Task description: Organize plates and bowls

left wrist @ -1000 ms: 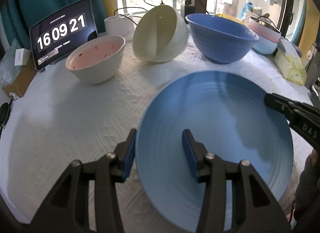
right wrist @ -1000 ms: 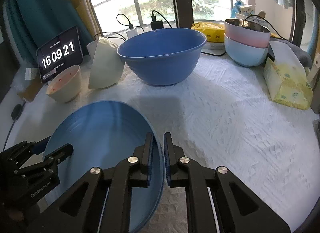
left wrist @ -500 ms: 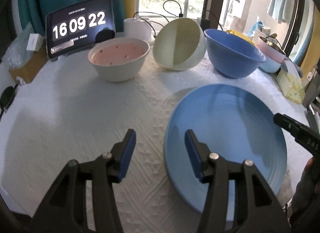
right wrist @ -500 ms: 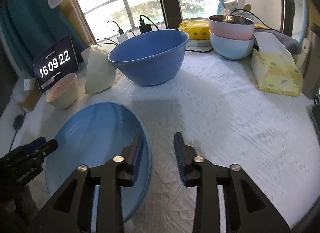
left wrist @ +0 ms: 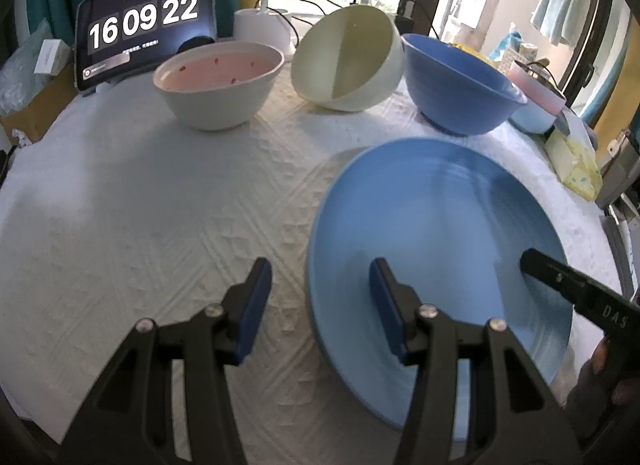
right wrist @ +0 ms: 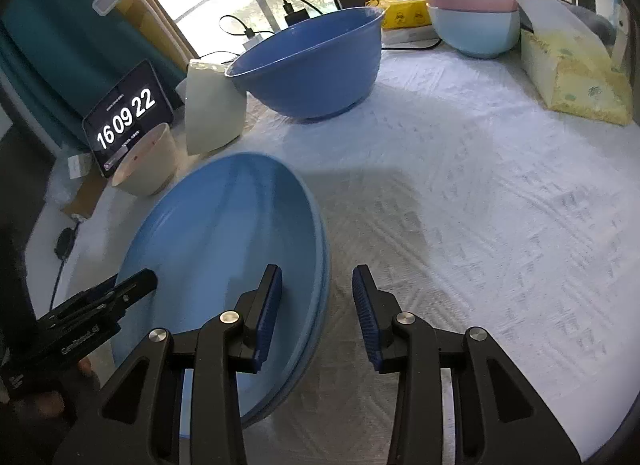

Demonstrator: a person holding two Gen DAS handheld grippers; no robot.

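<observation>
A large blue plate (left wrist: 440,233) lies flat on the white tablecloth; in the right wrist view (right wrist: 224,233) it looks like two stacked plates. My left gripper (left wrist: 320,301) is open, its jaws astride the plate's left rim, holding nothing. My right gripper (right wrist: 316,301) is open astride the plate's right rim, also empty. Behind stand a white bowl with a pink inside (left wrist: 218,85), a cream bowl (left wrist: 348,61) tipped on its side, and a big dark blue bowl (left wrist: 456,85).
A tablet clock (left wrist: 144,25) stands at the back left. A pink bowl stacked in a light blue bowl (right wrist: 472,13) sits at the back right, beside a yellow tissue pack (right wrist: 576,77). Cables and chargers lie by the window.
Both grippers have opened and let go of the blue plate, which now rests on the cloth. Both have drawn back a little from it.
</observation>
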